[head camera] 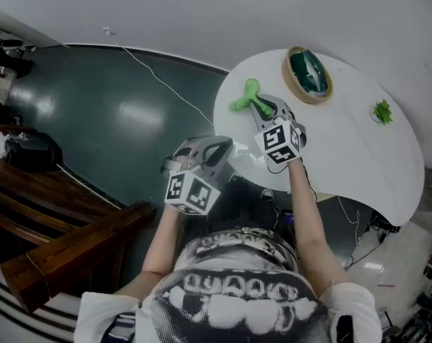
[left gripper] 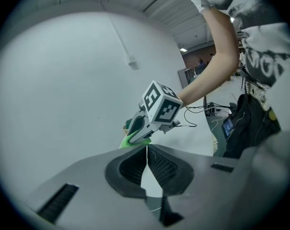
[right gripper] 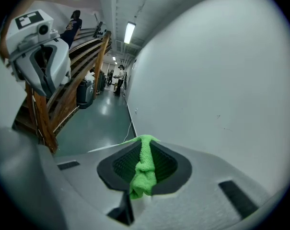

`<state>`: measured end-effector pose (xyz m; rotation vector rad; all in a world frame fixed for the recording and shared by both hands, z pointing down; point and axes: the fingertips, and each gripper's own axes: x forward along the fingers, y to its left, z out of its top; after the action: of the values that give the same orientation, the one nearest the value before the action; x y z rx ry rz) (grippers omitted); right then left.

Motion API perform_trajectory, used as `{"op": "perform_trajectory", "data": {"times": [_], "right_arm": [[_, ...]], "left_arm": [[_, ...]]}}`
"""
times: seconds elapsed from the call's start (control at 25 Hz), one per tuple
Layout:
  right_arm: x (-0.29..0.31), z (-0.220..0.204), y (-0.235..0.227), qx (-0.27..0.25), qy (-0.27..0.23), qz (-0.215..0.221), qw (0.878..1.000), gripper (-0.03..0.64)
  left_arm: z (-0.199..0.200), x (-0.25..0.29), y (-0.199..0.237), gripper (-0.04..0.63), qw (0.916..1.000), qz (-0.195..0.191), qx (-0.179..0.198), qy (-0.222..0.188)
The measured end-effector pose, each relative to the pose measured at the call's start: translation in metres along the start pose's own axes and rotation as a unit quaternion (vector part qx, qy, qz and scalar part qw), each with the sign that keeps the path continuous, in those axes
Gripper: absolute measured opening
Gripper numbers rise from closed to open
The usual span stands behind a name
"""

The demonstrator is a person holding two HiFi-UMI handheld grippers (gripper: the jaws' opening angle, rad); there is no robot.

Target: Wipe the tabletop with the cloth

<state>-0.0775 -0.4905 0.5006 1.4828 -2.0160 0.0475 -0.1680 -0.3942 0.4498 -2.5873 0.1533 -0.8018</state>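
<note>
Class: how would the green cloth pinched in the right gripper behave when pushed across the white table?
Probably floppy: the green terry cloth bunches in folds between the shut jaws of the right gripper. Likely light, being thin and small beside that gripper. Its nubbly pile would probably grip the smooth white round tabletop slightly.

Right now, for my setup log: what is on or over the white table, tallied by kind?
Green cloth, pinched in the right gripper: 1
Tan-rimmed dish with a dark green inside: 1
Small green spiky thing: 1
Total: 3
</note>
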Motion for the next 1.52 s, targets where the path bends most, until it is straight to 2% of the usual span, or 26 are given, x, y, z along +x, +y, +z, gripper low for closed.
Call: {"op": "perform_trajectory", "data": {"times": [0.28, 0.48, 0.64, 0.92, 1.2, 1.52], "right_arm": [[0.054, 0.005, 0.014, -0.017, 0.031, 0.016, 0.999, 0.051], [0.063, -0.020, 0.017, -0.012, 0.065, 0.020, 0.998, 0.051], [0.052, -0.044, 0.014, -0.008, 0.092, 0.015, 0.996, 0.051], [0.019, -0.083, -0.003, 0.010, 0.118, -0.003, 0.993, 0.051], [-0.031, -0.130, -0.035, 0.026, 0.127, -0.018, 0.991, 0.051], [-0.104, -0.206, -0.095, 0.046, 0.135, -0.041, 0.989, 0.052]], "left_arm": [[-0.034, -0.017, 0.023, 0.006, 1.0000, -0.002, -0.005, 0.002], [-0.047, -0.014, 0.028, 0.007, 0.9999, -0.008, -0.007, 0.004], [-0.041, -0.006, 0.025, 0.007, 0.9998, -0.018, -0.008, -0.009], [-0.006, 0.019, 0.013, 0.006, 0.9984, -0.041, 0.008, -0.037], [0.051, 0.057, -0.021, 0.007, 0.9957, -0.066, 0.028, -0.058], [0.115, 0.111, -0.068, 0.007, 0.9954, -0.072, 0.020, -0.060]]}}
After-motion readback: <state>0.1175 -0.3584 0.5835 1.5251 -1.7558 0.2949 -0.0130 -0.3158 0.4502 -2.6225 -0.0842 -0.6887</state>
